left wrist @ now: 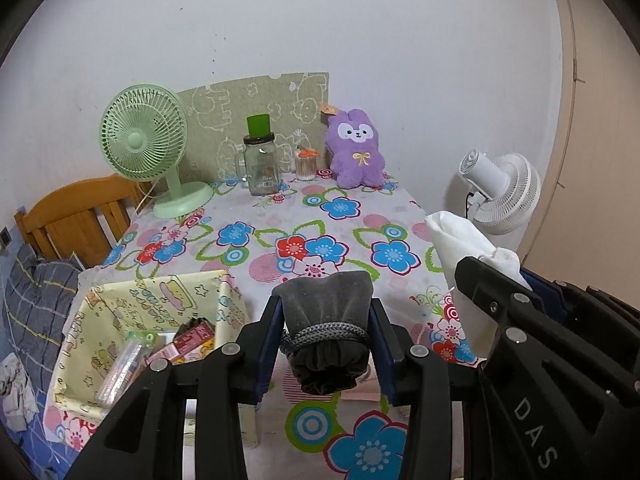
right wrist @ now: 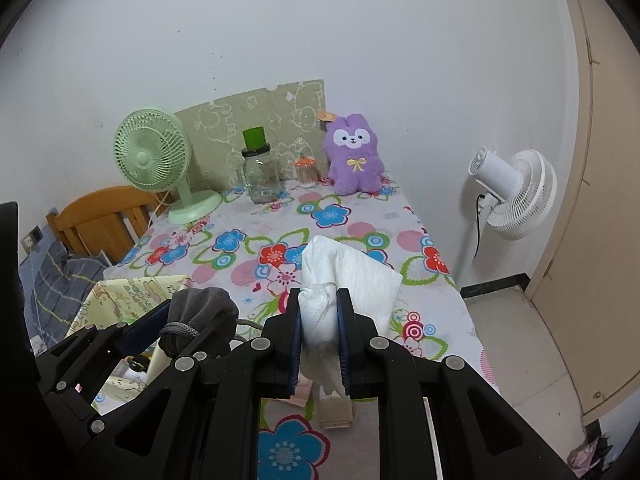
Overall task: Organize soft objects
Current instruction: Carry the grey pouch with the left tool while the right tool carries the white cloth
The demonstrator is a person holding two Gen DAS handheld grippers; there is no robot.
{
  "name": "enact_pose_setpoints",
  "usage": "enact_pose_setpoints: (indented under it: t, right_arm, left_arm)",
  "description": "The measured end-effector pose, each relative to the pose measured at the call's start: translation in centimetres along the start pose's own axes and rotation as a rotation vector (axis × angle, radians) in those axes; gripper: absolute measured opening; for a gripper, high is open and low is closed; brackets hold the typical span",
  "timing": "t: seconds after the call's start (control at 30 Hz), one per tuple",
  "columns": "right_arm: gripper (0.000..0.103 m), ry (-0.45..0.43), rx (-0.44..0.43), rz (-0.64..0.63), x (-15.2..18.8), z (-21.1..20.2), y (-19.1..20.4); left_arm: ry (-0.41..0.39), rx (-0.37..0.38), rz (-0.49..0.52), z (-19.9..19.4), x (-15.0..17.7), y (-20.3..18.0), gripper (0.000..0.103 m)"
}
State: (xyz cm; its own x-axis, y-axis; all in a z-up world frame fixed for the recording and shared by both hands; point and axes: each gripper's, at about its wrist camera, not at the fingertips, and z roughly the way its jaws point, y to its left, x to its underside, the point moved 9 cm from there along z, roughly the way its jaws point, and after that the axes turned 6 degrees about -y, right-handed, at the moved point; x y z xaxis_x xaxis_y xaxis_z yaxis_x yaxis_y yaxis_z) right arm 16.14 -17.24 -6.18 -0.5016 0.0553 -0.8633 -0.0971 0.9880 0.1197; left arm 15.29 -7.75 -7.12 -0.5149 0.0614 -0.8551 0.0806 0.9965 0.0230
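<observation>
My left gripper (left wrist: 326, 320) is shut on a grey drawstring pouch (left wrist: 326, 304) and holds it above the near part of the table. The pouch also shows in the right wrist view (right wrist: 200, 312), at the left. My right gripper (right wrist: 319, 316) is shut on a white folded cloth (right wrist: 348, 272) and holds it above the table's near right side. The cloth also shows in the left wrist view (left wrist: 460, 240), at the right. A purple plush bunny (left wrist: 356, 148) sits upright at the table's far edge against the wall.
A yellow patterned fabric box (left wrist: 100, 320) with small packets stands at the near left. A green desk fan (left wrist: 144, 140), a glass jar with green lid (left wrist: 262, 164) and a cotton swab holder (left wrist: 307, 166) stand at the back. A white floor fan (right wrist: 516, 192) stands right of the flowered tablecloth (left wrist: 280, 216).
</observation>
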Motion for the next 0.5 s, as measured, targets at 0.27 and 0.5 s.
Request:
enact_pose_setpoints:
  t: [0.27,0.5]
  right_arm:
    - [0.018,-0.015,-0.010,-0.019,-0.8,-1.1,1.9]
    - [0.018,-0.023,-0.034,-0.039,-1.4,-1.4,4.2]
  left_arm:
    - [-0.027,0.004,0.005,-1.6,-0.9,1.6,0.042]
    - [-0.040,-0.008,-0.002,-2.3,-1.3,3.6,0.042]
